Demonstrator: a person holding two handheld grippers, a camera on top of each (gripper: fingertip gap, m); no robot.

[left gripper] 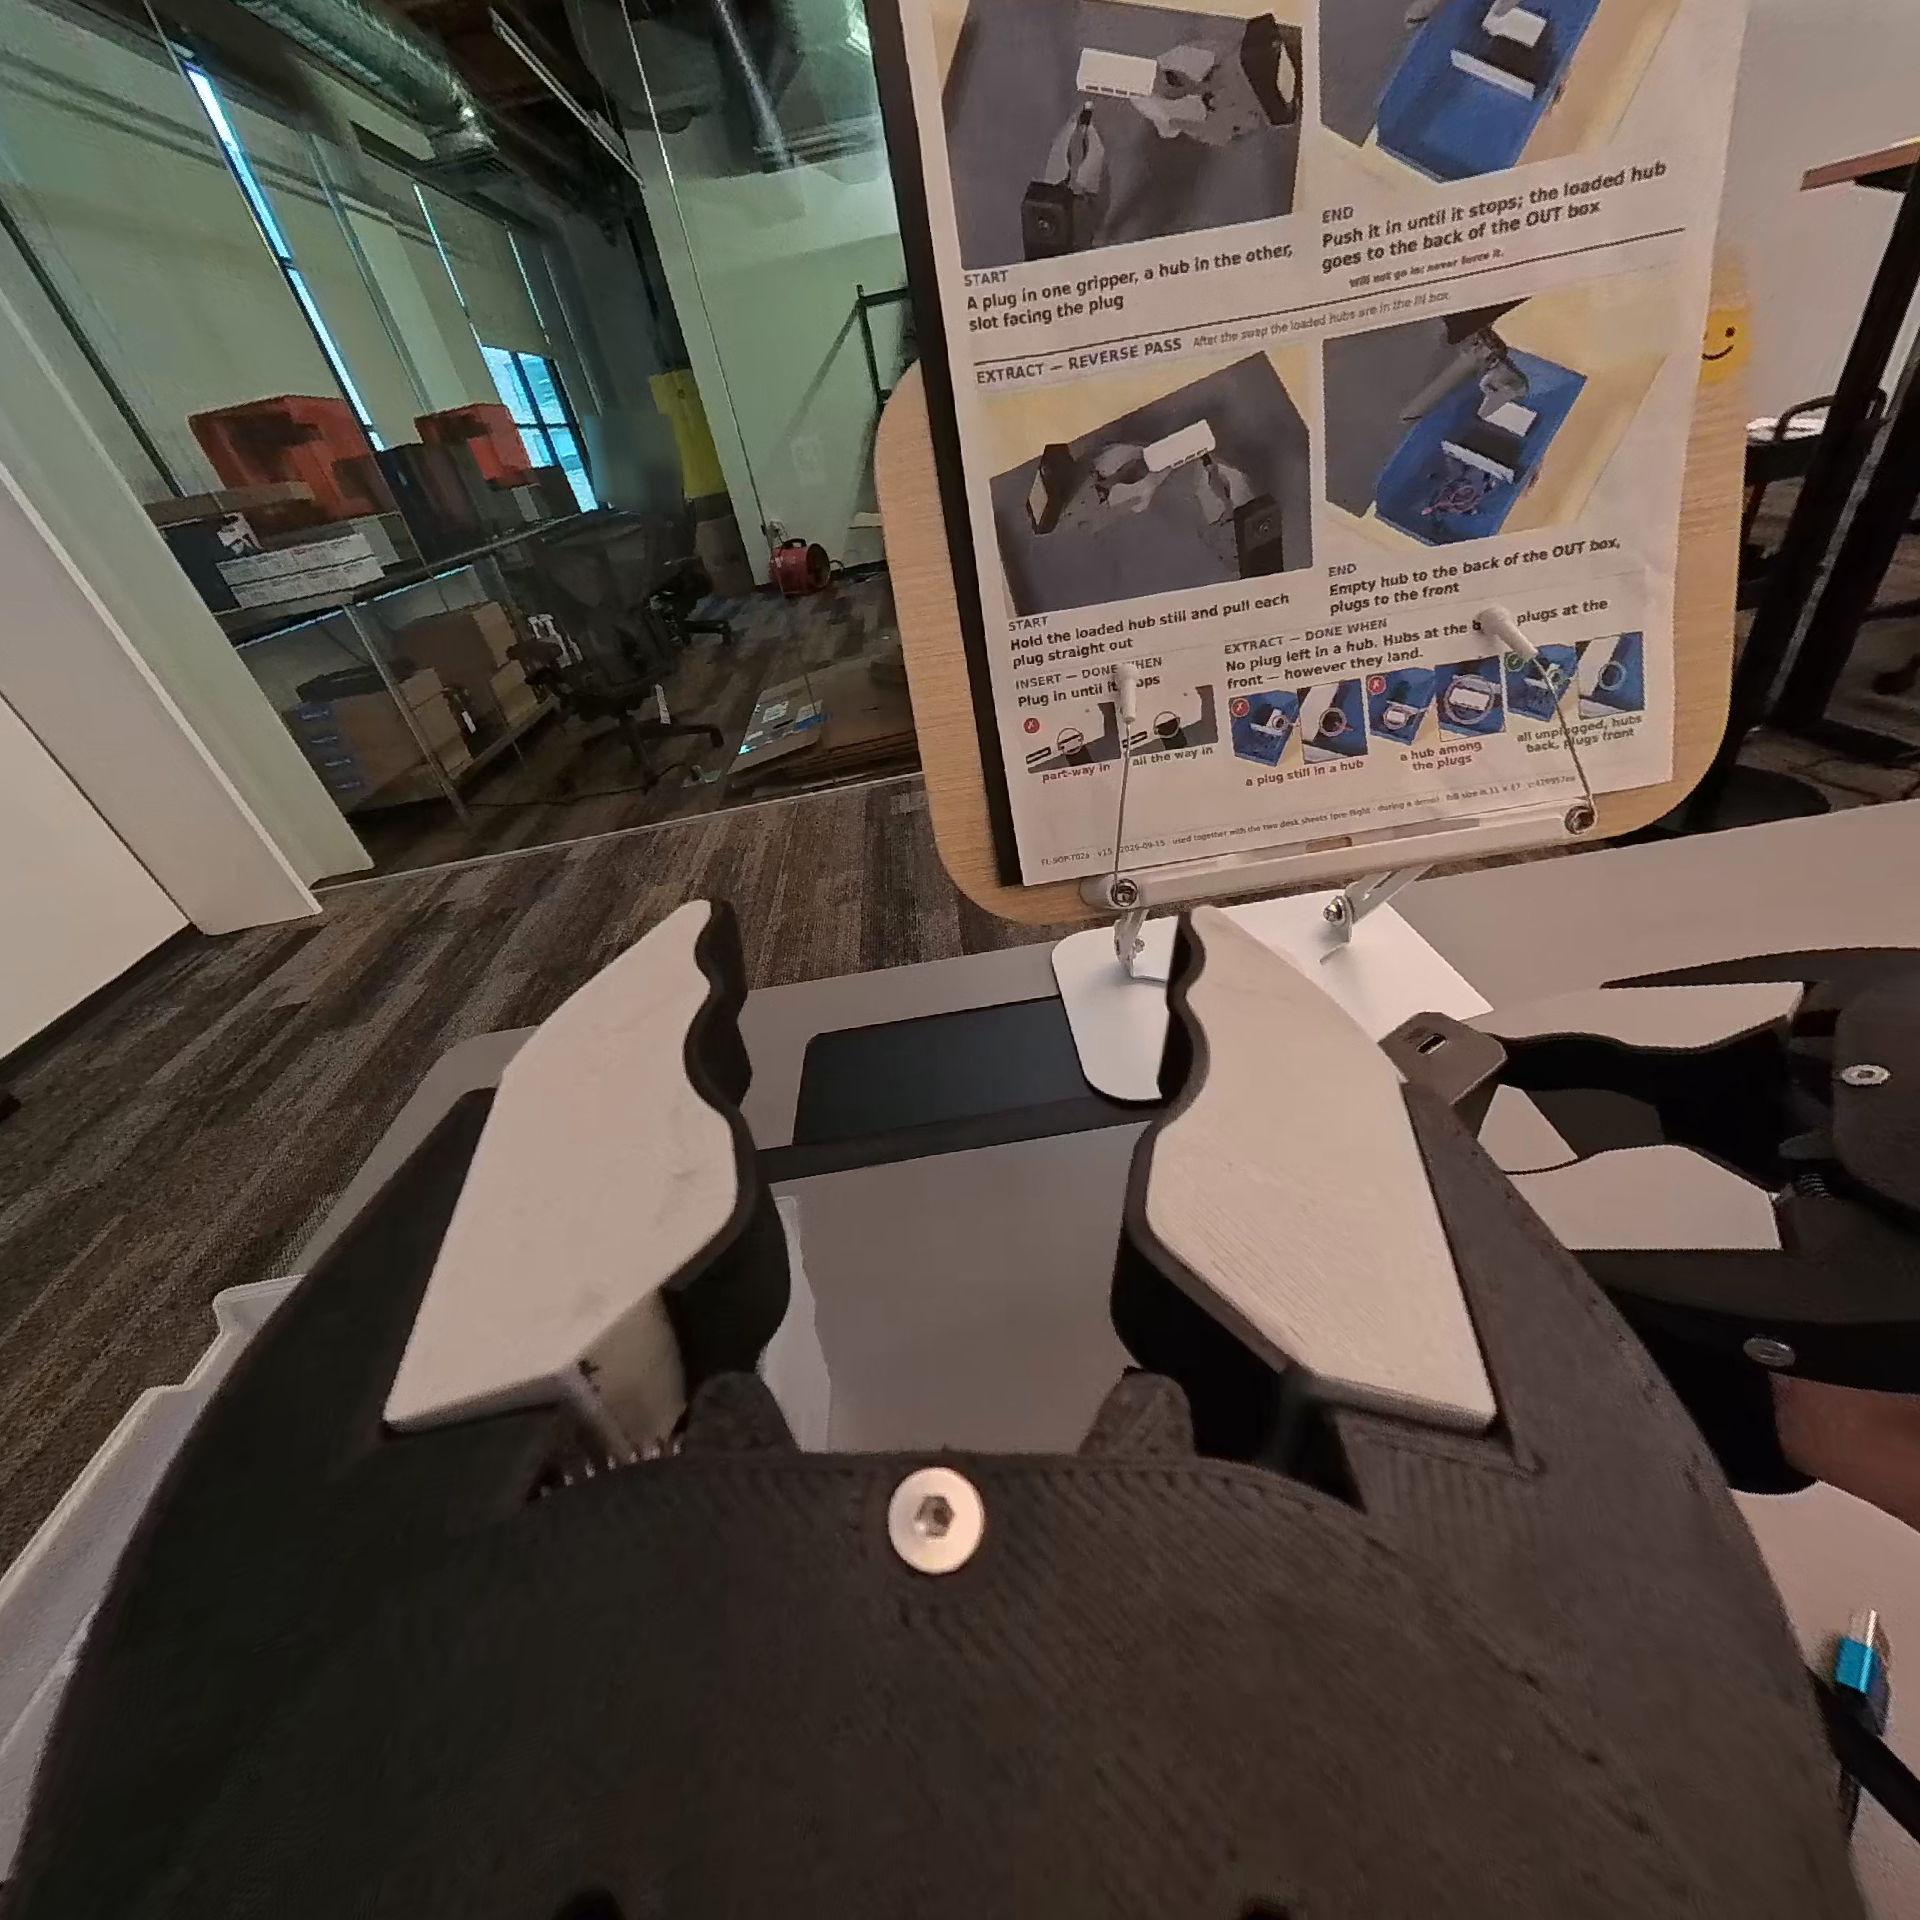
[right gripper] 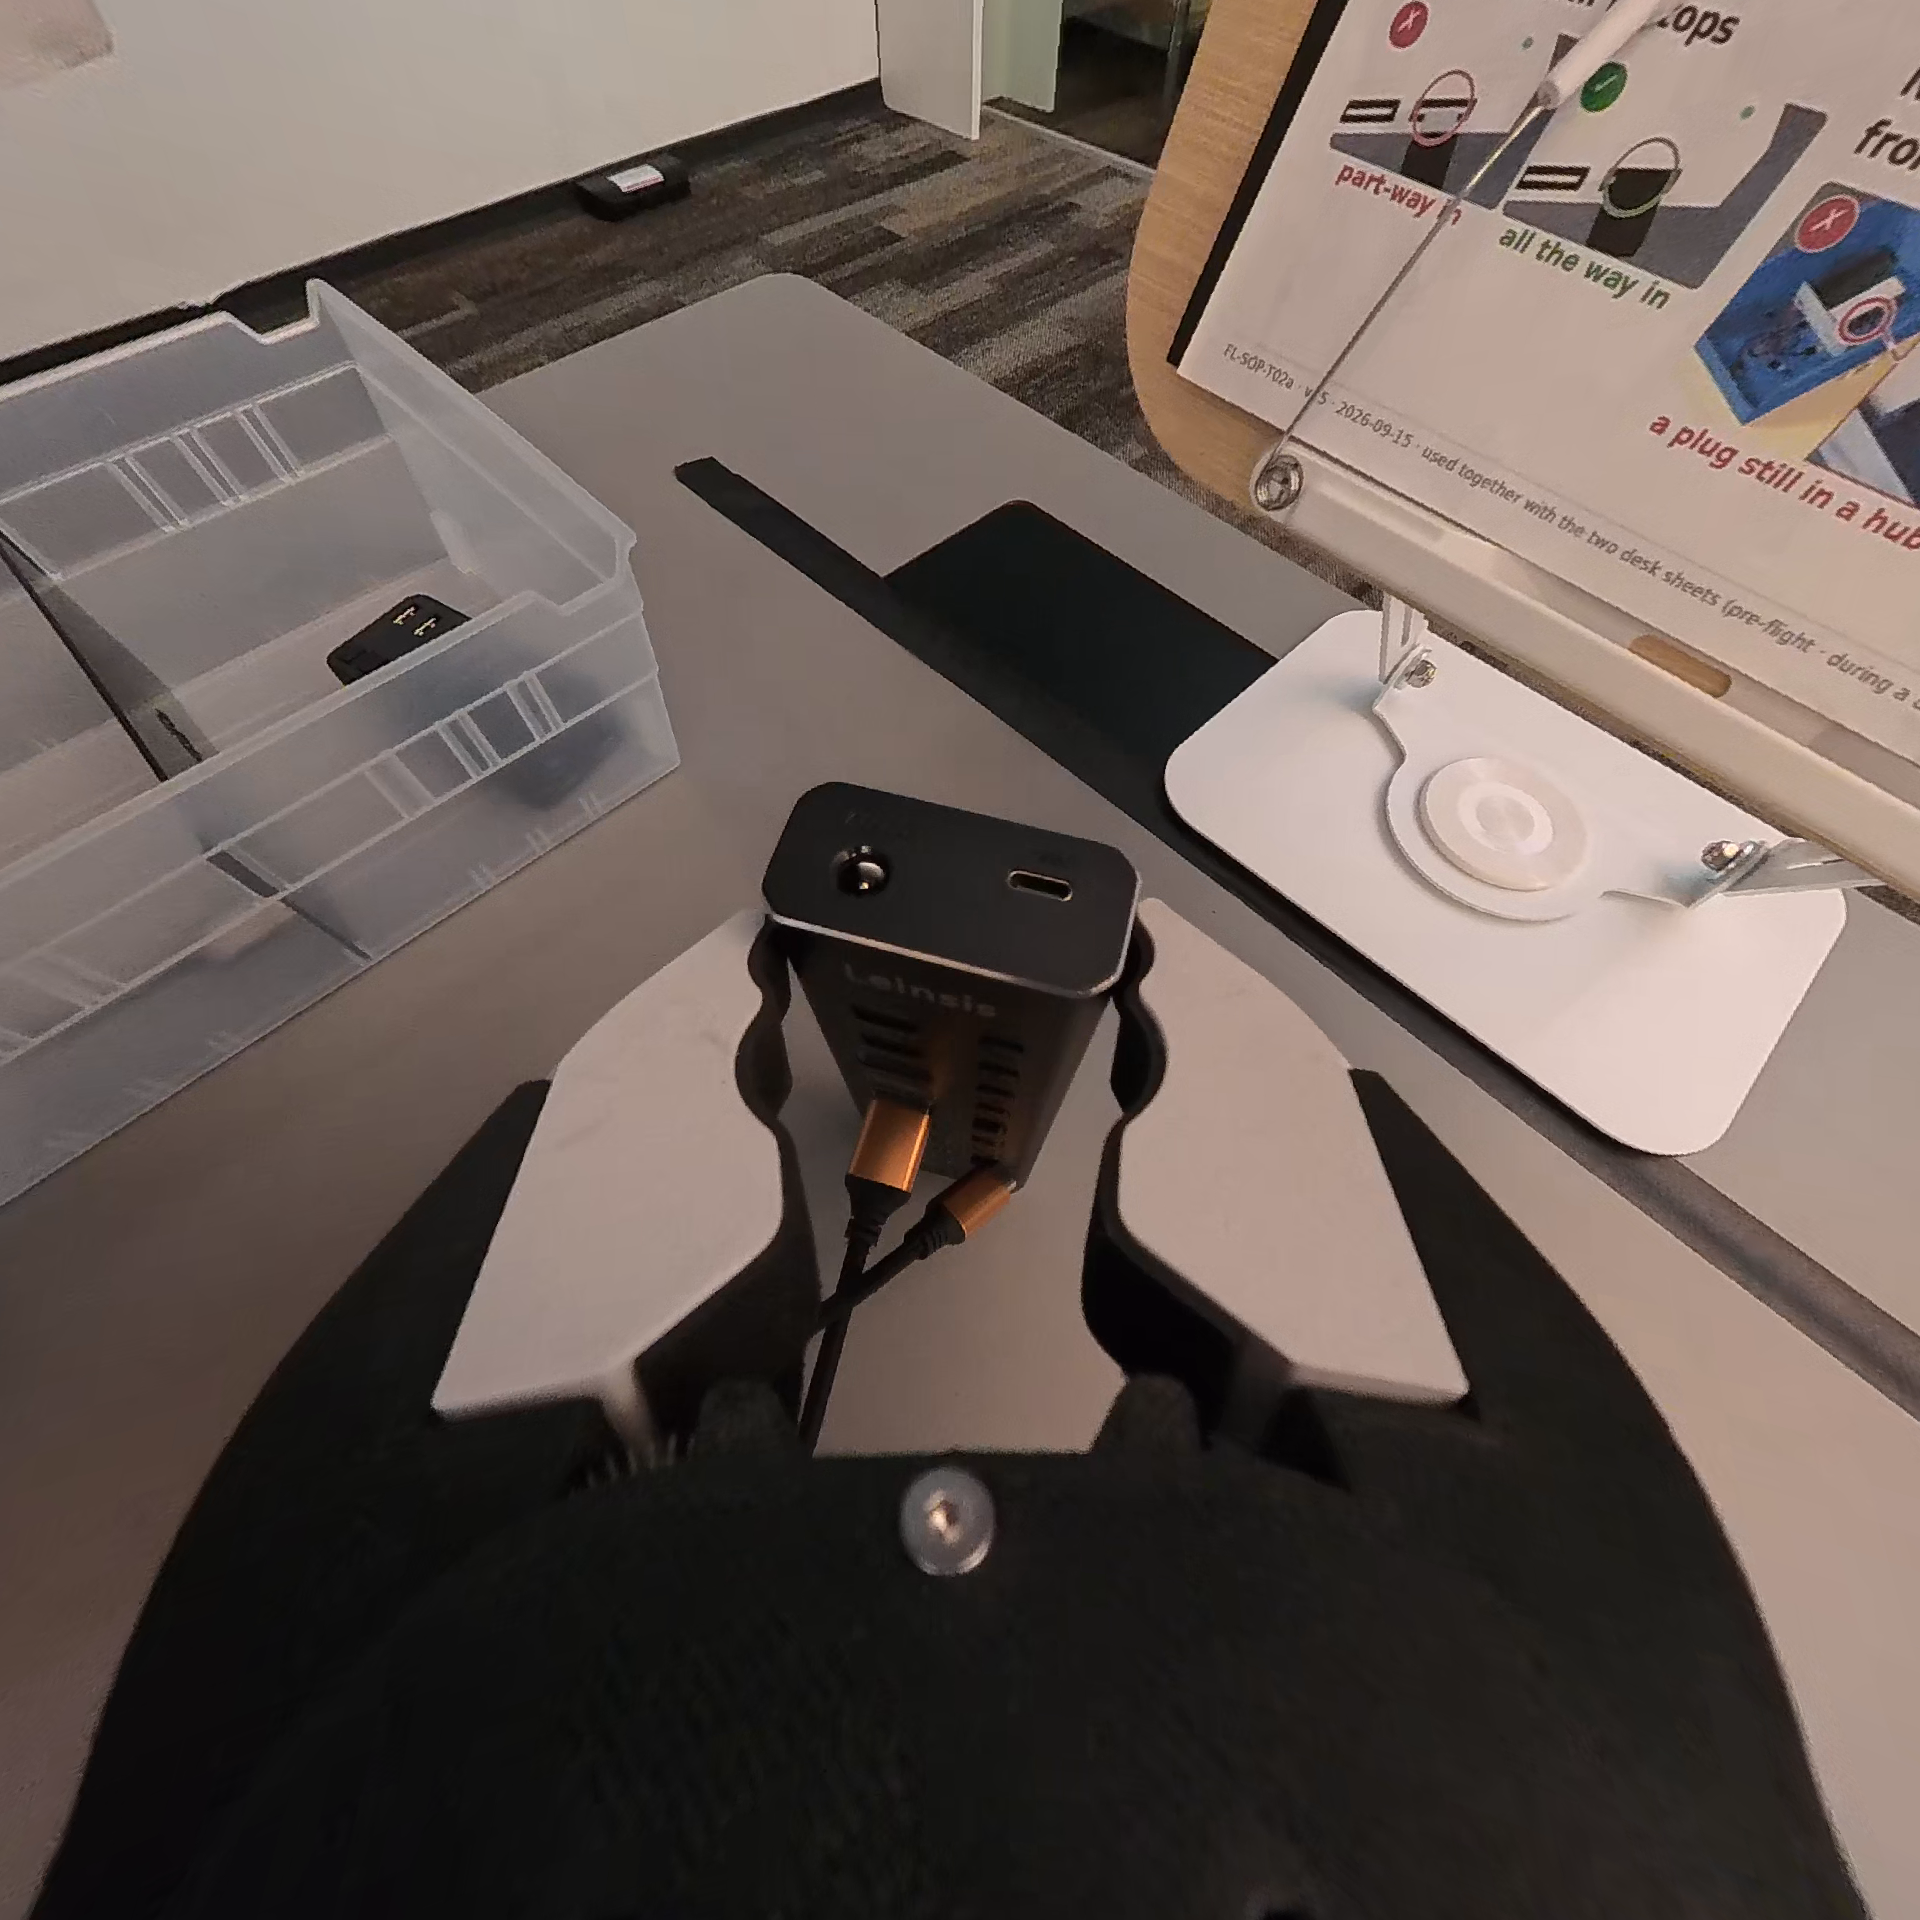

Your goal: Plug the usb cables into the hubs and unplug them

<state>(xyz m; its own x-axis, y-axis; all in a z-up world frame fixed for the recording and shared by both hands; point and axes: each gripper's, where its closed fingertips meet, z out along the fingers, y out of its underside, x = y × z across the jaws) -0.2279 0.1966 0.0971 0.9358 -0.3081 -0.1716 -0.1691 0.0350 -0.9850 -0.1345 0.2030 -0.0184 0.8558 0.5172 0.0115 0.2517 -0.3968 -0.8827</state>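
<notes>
My right gripper (right gripper: 948,935) is shut on a black USB hub (right gripper: 940,883) and holds it on end above the grey table, with the hub's end face toward the camera. An orange USB plug (right gripper: 888,1127) on a black cable sits in a port on the hub's side. A second, smaller orange plug (right gripper: 971,1205) hangs beside it; I cannot tell if it is inserted. My left gripper (left gripper: 956,997) is open and empty, to the left of the held hub (left gripper: 1439,1044). A blue plug (left gripper: 1860,1673) lies at the lower right.
A clear plastic bin (right gripper: 582,582) at the left holds another black hub (right gripper: 400,634). An instruction sheet on a wooden board (left gripper: 1320,436) stands on a white base (right gripper: 1507,862) at the table's far edge. A black mat (right gripper: 1091,613) lies in front of it.
</notes>
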